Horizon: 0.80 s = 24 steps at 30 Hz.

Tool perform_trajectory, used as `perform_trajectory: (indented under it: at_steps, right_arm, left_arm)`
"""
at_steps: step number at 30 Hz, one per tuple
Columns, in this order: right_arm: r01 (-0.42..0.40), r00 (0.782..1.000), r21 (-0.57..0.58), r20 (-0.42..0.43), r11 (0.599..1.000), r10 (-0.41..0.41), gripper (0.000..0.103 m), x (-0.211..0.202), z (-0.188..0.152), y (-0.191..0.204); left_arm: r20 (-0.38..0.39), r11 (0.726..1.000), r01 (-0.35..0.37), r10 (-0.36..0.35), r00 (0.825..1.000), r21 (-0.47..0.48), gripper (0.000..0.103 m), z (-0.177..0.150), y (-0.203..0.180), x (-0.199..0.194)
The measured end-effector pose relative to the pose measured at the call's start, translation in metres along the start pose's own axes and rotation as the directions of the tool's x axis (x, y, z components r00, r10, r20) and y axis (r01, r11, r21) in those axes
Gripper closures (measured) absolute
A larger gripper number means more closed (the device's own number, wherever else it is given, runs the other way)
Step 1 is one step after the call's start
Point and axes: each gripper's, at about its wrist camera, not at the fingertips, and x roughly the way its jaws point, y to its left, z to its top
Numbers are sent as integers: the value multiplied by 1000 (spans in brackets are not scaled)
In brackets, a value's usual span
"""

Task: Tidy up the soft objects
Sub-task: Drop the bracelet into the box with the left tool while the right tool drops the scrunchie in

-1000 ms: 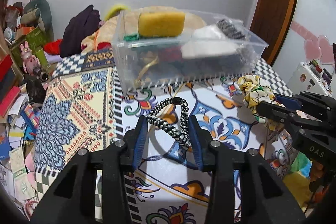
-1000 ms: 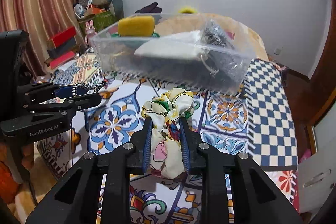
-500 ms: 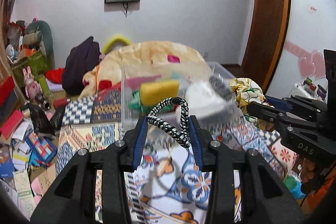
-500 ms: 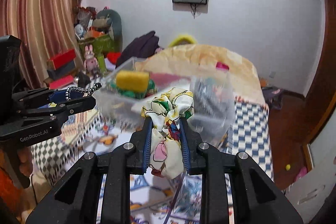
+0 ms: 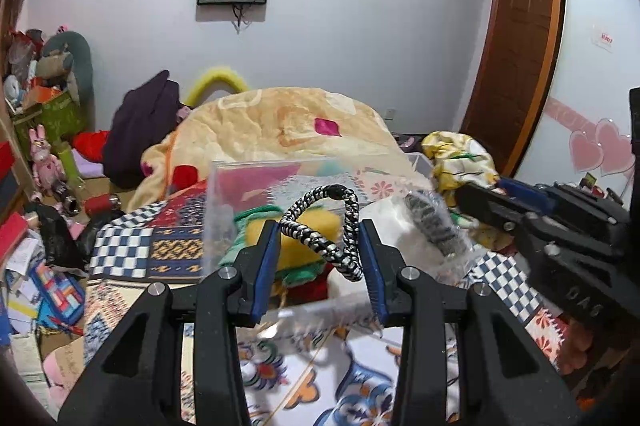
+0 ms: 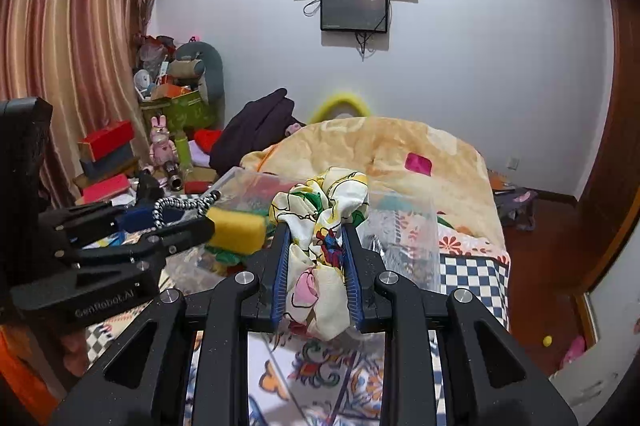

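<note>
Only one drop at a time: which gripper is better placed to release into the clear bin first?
Left, probably: the left gripper holds the braided band over the clear bin; right looks nearer its rim.

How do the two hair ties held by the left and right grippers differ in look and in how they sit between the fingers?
The braided hair tie in the left gripper is a thin black-and-white cord; the floral scrunchie in the right gripper is bulky yellow-and-white printed fabric. The braided hair tie stands as an open loop; the floral scrunchie is bunched and fills the gap. Both are held in front of the clear bin.
</note>
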Motion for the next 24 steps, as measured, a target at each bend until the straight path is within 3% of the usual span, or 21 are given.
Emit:
perform_trajectory:
  at_steps: [7, 11, 14, 17, 19, 24]
  right_arm:
    - [31, 998, -21, -47, 999, -32, 80, 23, 1, -4]
    - [30, 996, -18, -82, 999, -31, 80, 34, -3, -10]
    - [24, 993, -27, -116, 999, -27, 78, 41, -8, -9]
    - [24, 988, -42, -154, 999, -31, 66, 46, -13, -8]
    - [25, 987, -41, -155, 999, -31, 55, 42, -15, -11]
    - [12, 990, -20, -138, 1000, -14, 43, 33, -11, -17]
  left_arm:
    - [-2, 999, 18, -18, 1000, 41, 64, 13, -11, 27]
    - [-51, 999, 27, -24, 998, 46, 63, 13, -10, 48]
    - [-81, 999, 22, -18, 997, 47, 53, 10, -8, 59]
    - [-82, 997, -22, 28, 996, 78, 51, 6, -7, 61]
    - [-73, 996, -37, 43, 996, 79, 43, 5, -4, 58]
    - [-55, 998, -22, 25, 998, 50, 36, 5, 3, 44]
